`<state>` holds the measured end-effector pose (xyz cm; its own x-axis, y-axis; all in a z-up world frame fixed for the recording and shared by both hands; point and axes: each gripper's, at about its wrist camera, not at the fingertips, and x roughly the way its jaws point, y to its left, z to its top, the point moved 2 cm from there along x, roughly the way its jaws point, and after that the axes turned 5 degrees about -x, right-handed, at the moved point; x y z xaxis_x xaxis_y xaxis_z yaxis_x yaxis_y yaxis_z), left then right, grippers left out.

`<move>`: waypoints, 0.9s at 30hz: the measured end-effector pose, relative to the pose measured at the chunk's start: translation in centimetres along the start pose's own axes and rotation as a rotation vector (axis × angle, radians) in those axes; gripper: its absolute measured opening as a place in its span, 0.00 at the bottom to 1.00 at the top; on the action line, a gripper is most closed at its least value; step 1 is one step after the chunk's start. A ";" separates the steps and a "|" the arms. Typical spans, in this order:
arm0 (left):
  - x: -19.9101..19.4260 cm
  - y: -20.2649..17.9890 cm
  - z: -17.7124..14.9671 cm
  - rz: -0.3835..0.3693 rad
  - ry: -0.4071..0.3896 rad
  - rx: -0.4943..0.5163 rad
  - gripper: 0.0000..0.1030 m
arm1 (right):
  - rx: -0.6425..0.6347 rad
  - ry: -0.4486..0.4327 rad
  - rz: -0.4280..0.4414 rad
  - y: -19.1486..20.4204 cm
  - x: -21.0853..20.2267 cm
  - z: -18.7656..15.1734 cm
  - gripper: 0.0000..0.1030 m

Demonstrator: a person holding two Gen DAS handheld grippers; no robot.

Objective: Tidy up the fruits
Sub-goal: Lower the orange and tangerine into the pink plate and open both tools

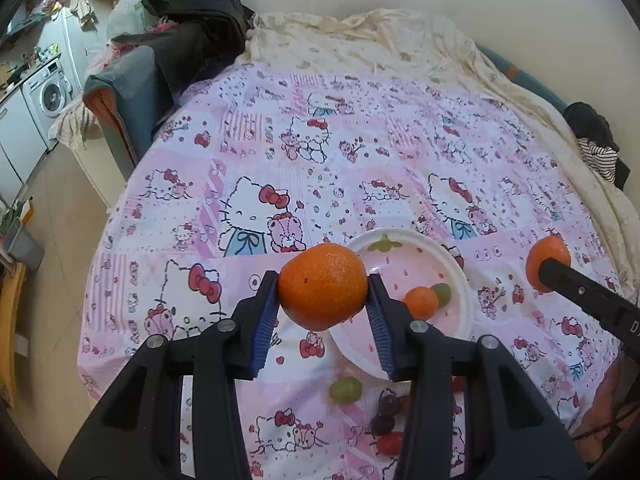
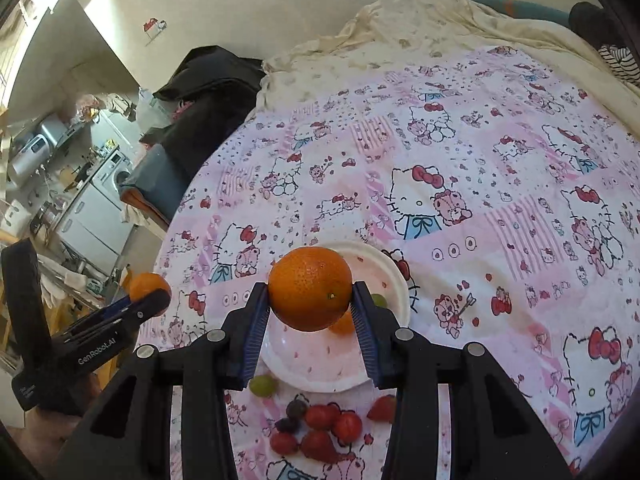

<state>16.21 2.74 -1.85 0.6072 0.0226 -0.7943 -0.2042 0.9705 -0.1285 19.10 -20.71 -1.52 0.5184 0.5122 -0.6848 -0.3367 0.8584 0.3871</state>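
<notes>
I have both grippers clamped on oranges above the bed: left gripper (image 1: 323,294) holds one orange (image 1: 323,286), right gripper (image 2: 311,294) another orange (image 2: 310,288). White plate (image 1: 404,242) holds a small mandarin (image 1: 421,302) and green grape (image 1: 442,294).

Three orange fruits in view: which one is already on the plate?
The small orange fruit, lying on the white plate beside a green grape. The two bigger oranges are off it, gripped in the left gripper and the right gripper.
</notes>
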 end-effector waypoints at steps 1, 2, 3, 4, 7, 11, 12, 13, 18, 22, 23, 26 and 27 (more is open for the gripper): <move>0.5 -0.1 0.0 0.003 0.004 0.006 0.38 | -0.005 0.003 -0.003 -0.1 0.4 0.2 0.42; 0.9 -0.3 0.0 0.004 0.006 0.012 0.38 | -0.014 0.008 -0.010 -0.1 1.0 0.3 0.42; 1.4 -0.5 0.0 0.003 0.013 0.019 0.38 | -0.015 0.011 -0.014 -0.2 1.4 0.4 0.42; 2.0 -0.7 0.0 0.000 0.021 0.029 0.38 | -0.014 0.019 -0.014 -0.3 2.1 0.5 0.42; 3.7 -1.0 -0.1 -0.002 0.047 0.043 0.38 | -0.007 0.049 -0.016 -0.7 4.0 0.5 0.42; 6.0 -1.4 -0.2 -0.010 0.082 0.058 0.38 | -0.015 0.069 -0.017 -1.0 6.0 0.9 0.42; 6.5 -1.6 -0.2 -0.010 0.085 0.066 0.38 | -0.016 0.074 -0.019 -1.0 6.5 1.0 0.42; 6.9 -1.8 -0.3 -0.007 0.089 0.078 0.38 | -0.016 0.079 -0.020 -1.1 7.0 1.1 0.42; 9.6 -2.6 -0.6 -0.003 0.117 0.120 0.38 | -0.009 0.112 -0.019 -1.7 9.9 1.7 0.42; 11.6 -2.5 -1.5 -0.009 0.159 0.115 0.38 | 0.002 0.159 -0.023 -2.2 12.3 1.3 0.42; 11.9 -2.4 -1.8 -0.014 0.159 0.113 0.38 | 0.010 0.171 -0.021 -2.3 12.8 1.1 0.42; 12.6 -2.2 -2.2 0.005 0.163 0.124 0.38 | 0.028 0.205 -0.004 -2.5 14.2 0.7 0.43; 12.8 -2.2 -2.2 0.004 0.160 0.124 0.38 | 0.028 0.213 -0.001 -2.4 14.6 0.6 0.43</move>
<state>22.72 0.40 -13.02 0.4746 -0.0021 -0.8802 -0.1043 0.9928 -0.0586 27.91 -15.31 -12.06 0.3403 0.4956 -0.7991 -0.3127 0.8611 0.4009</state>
